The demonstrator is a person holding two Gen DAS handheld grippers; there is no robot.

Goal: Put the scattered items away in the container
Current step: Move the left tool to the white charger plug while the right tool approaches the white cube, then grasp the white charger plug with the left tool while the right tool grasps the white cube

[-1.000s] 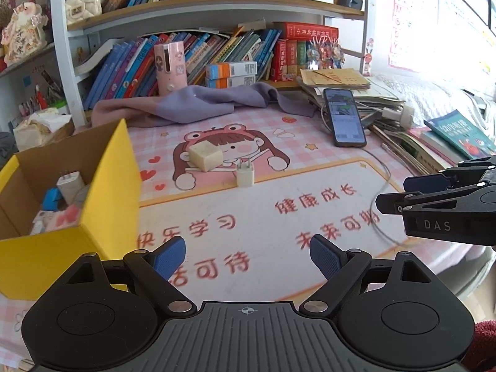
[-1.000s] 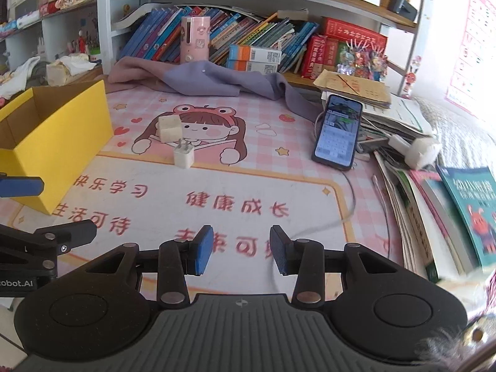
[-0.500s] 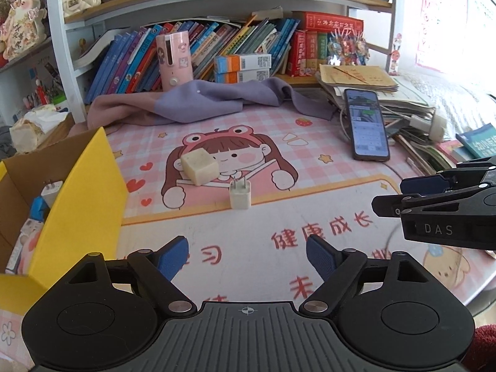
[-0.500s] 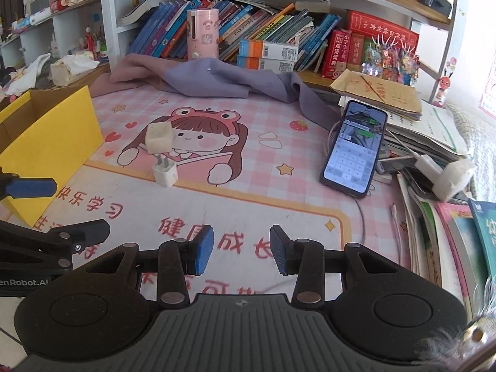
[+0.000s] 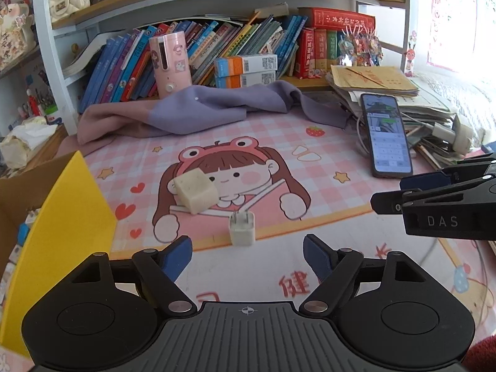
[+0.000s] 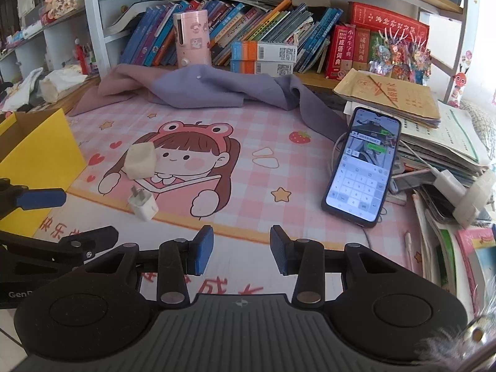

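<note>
Both hand-held grippers have moved forward over the tabletop since the earlier frame, so the plug and the cube look nearer now. Nearest, the left hand-held gripper (image 5: 247, 249) has its jaws spread and closing, with nothing between them; the white plug (image 5: 242, 228) lies just in front of it. The right hand-held gripper (image 6: 241, 249) keeps a narrow gap between its jaws and holds nothing. A little farther, the pale cube (image 5: 194, 191) rests on the printed mat (image 5: 325, 173), near the plug but apart from it. By the left edge stands the yellow box (image 5: 71, 210) with small items inside. Toward the right edge lies a phone (image 6: 362, 167). At the far edge a purple cloth (image 5: 198, 111) lies crumpled.
</note>
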